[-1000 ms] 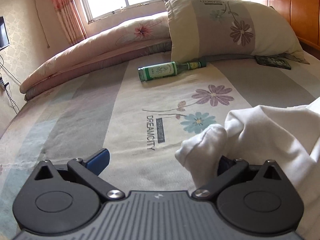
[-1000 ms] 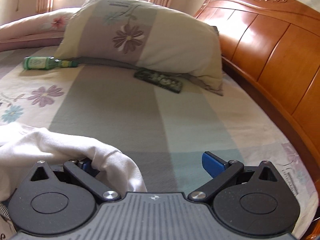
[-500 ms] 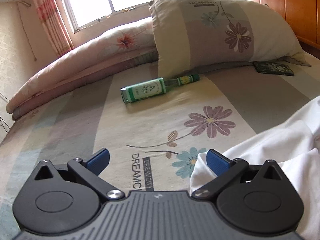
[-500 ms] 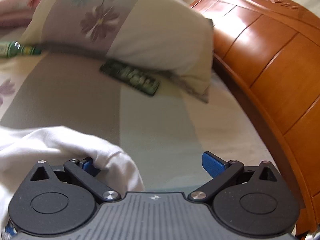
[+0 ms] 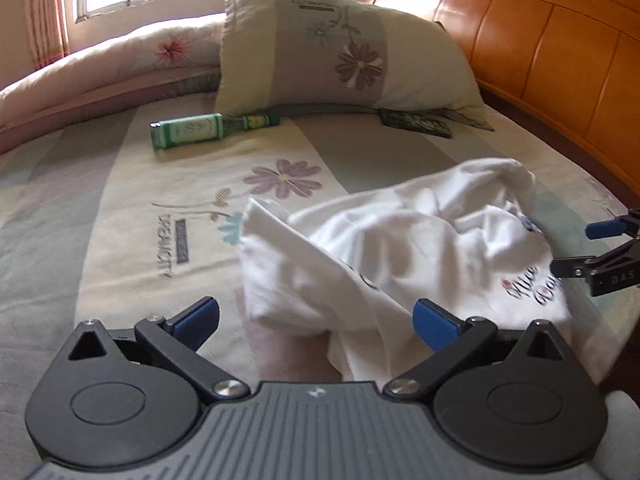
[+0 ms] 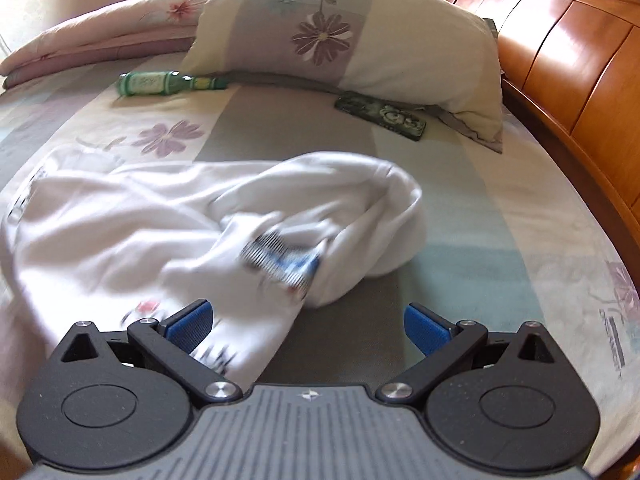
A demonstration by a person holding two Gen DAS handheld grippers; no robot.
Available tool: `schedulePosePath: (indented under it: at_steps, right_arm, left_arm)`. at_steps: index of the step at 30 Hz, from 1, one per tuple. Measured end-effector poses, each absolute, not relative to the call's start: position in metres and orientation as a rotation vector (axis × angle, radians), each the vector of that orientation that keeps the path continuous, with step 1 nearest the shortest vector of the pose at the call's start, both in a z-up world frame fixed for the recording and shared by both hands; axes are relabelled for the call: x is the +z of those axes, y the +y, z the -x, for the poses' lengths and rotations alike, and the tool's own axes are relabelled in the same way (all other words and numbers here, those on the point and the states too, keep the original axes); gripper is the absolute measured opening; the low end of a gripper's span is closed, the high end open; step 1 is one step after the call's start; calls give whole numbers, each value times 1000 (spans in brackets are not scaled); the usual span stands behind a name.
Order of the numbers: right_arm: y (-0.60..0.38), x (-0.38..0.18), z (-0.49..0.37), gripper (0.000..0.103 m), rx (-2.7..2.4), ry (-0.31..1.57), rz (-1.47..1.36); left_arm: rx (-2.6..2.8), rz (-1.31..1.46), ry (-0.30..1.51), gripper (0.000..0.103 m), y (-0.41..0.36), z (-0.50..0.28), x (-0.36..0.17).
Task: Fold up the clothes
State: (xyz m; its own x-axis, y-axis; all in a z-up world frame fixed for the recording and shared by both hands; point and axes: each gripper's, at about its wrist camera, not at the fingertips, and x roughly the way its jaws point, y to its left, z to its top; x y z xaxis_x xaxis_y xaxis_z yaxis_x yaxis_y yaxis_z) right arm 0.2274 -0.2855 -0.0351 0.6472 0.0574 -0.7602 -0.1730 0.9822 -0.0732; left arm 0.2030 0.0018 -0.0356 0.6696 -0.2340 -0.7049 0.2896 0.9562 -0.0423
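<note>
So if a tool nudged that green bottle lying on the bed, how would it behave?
The green bottle lies on its side, round-bodied, so it would probably roll. The soft bed sheet may slow it. The pillow at its neck likely blocks travel that way.

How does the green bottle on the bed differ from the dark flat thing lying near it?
The bottle is round, bright green with a pale label; the flat thing is a thin, dark slab with a patterned face. The bottle lies on its side left of the pillow, neck pointing toward it; the flat thing sits at the pillow's lower right edge. The bottle rests on cream sheet, the slab on a grey stripe. Both lie on the bed, untouched.
</note>
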Motion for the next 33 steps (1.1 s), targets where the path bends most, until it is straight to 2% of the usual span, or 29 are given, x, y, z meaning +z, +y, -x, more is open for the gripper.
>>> schedulePosePath:
  at_steps: [7,15,19,33]
  right_arm:
    - [-268,-46,-171,103,145,908,17]
    - [-269,-53,-152,103,81,946,40]
    - [-266,-52,-152,103,75,936,62]
    - [-230,-29,-159,103,173,859,108]
  left_arm:
    - [-318,-91,816,102,-22,-199,-64]
    - [-185,-113,819,102,-26,-233,-86]
    - [-141,-31,828,102,-3,-237,-84]
    - [80,-110,824,103,63,-240,-70]
